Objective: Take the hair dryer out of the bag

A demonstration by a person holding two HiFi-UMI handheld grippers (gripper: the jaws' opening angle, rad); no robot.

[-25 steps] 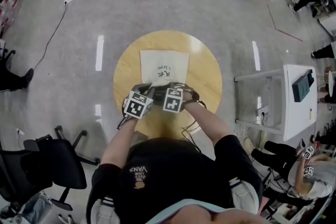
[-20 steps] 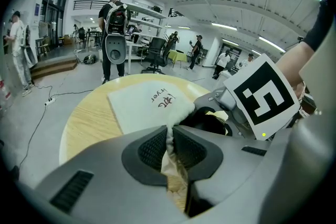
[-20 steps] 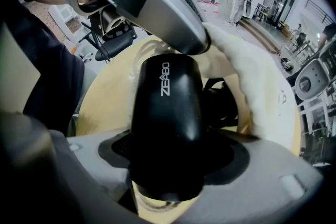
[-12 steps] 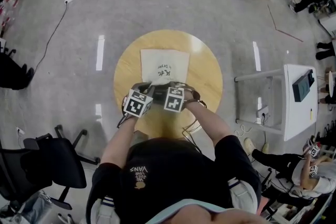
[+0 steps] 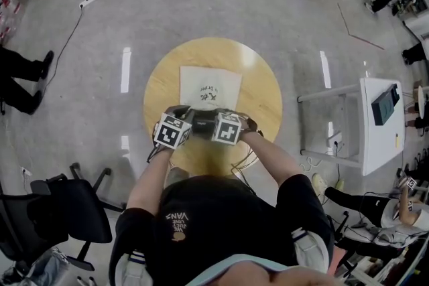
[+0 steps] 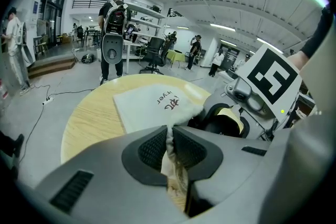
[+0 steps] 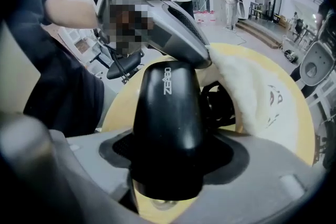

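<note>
Where the head view looks down, a round tabletop [image 5: 261, 87] carries a white bag [image 5: 210, 85] lying flat. Both tools meet at its near edge, the left tool [image 5: 182, 122] and the right tool [image 5: 221, 120], with the black dryer [image 5: 203, 122] dark between their marker cubes.

In the left gripper view, the left tool's jaws are clenched on a fold of cloth at the bag's mouth (it bunches up between the pads). The dryer's rounded body shows in the opening just to the right.

In the right gripper view, the right tool's jaws are clamped on the dryer's black barrel, whose far end sits at the bag's mouth. A coiled cord [image 7: 223, 107] lies in the opening, and the bag's lip hangs from the left tool above it.
</note>
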